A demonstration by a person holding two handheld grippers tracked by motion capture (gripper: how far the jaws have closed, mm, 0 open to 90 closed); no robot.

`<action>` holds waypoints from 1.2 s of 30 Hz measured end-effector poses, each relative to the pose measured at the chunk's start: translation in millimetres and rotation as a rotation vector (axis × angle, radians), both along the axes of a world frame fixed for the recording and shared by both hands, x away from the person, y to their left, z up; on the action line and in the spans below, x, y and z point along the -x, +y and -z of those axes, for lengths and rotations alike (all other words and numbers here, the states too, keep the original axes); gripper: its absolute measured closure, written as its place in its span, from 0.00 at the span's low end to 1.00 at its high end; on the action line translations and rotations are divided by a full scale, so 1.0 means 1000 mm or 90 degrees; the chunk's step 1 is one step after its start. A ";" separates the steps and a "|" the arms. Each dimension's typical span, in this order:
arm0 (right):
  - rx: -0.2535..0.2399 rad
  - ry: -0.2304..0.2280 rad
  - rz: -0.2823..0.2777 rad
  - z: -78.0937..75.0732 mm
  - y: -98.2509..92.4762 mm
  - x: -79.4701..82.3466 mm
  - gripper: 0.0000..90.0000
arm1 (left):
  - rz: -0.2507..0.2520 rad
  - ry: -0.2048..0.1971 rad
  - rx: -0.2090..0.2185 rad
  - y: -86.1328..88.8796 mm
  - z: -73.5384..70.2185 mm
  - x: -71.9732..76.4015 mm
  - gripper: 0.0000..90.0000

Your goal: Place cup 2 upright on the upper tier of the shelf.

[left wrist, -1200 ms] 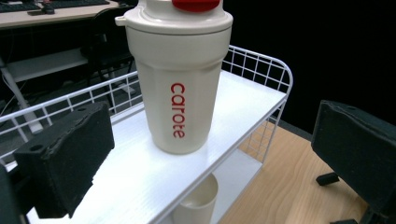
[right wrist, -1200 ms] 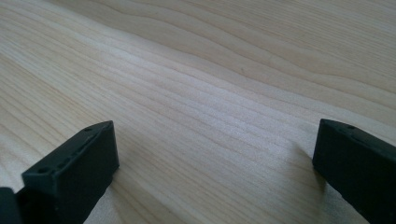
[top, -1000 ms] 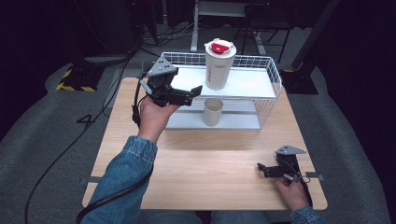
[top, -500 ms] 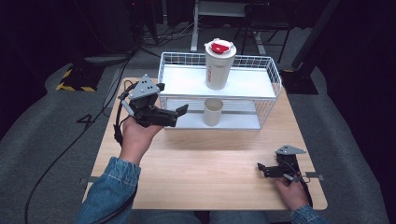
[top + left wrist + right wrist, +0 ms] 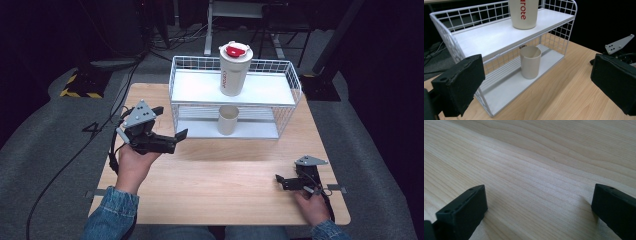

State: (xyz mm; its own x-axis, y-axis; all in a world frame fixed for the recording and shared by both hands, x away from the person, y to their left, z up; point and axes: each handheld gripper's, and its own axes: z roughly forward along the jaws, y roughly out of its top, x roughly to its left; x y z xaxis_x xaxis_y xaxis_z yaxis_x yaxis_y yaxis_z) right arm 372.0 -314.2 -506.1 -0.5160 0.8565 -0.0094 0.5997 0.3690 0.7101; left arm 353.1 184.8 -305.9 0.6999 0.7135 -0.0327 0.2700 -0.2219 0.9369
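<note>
A white wire rack (image 5: 285, 80) with two shelves stands at the back of the wooden table (image 5: 225, 190). On its top shelf is a white tumbler (image 5: 235, 70) with a red lid. A beige cup (image 5: 228, 120) stands upright on the lower shelf. My left gripper (image 5: 179, 141) hovers open left of the rack and holds nothing. In the left gripper view the jaws of my left gripper (image 5: 537, 82) stand wide apart, and the cup (image 5: 530, 62) and tumbler (image 5: 524, 12) lie ahead. My right gripper (image 5: 279, 183) rests open on the table's front right. In the right gripper view my right gripper (image 5: 536, 210) has bare wood between its jaws.
Black cables (image 5: 70, 165) trail over the grey floor left of the table. A yellow-and-black striped plate (image 5: 80, 82) lies at the back left. Bare wood stretches between the two grippers in front of the rack.
My left gripper has drawn back from the rack's upper left corner, moving left and toward the person. The right gripper has stayed put.
</note>
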 end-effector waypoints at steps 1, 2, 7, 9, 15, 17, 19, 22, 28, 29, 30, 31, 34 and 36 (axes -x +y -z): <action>0.000 0.000 0.000 0.000 0.000 0.000 0.00 | -0.001 0.001 0.001 0.002 0.003 0.001 0.00; 0.000 0.000 0.000 0.000 0.000 0.000 0.00 | -0.003 0.002 -0.001 0.004 0.005 0.002 0.00; 0.000 0.000 0.000 0.000 0.000 0.000 0.00 | -0.023 -0.005 -0.034 0.010 0.021 0.009 0.00; 0.000 0.000 0.000 0.000 0.000 0.000 0.00 | -0.022 -0.002 -0.033 0.012 0.027 0.011 0.00; -0.001 0.000 0.003 0.000 0.000 0.000 0.00 | -0.021 0.020 -0.030 0.017 0.049 0.015 0.00; -0.001 0.000 0.003 0.000 0.000 0.000 0.00 | -0.021 0.026 -0.027 0.020 0.056 0.016 0.00; -0.001 0.000 0.003 0.000 0.000 0.000 0.00 | -0.023 0.036 -0.014 0.024 0.064 0.018 0.00; -0.001 0.000 0.003 0.000 0.000 0.000 0.00 | -0.031 0.051 -0.015 0.028 0.076 0.020 0.00; -0.001 0.000 0.004 0.000 0.000 0.000 0.00 | -0.042 0.074 -0.020 0.035 0.099 0.023 0.00; -0.001 0.000 0.004 0.000 0.001 0.000 0.00 | -0.046 0.080 -0.019 0.035 0.103 0.024 0.00; -0.001 0.000 0.004 0.000 0.001 0.000 0.00 | -0.049 0.082 -0.024 0.036 0.106 0.024 0.00; -0.001 0.000 0.004 0.000 0.001 0.000 0.00 | -0.053 0.088 -0.024 0.037 0.110 0.025 0.00; -0.001 0.000 0.004 0.000 0.001 0.000 0.00 | -0.063 0.103 -0.024 0.042 0.123 0.026 0.00; -0.001 0.000 0.004 0.000 0.001 0.000 0.00 | -0.066 0.112 -0.019 0.045 0.130 0.027 0.00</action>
State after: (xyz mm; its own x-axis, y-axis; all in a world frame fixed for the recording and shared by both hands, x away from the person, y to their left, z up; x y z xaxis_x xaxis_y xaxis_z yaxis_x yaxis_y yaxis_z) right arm 372.3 -313.6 -506.1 -0.5105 0.8598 -0.0077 0.6023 0.3640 0.7104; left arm 326.1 229.8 -435.8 0.6084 0.7837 -0.1251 0.4515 -0.2121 0.8667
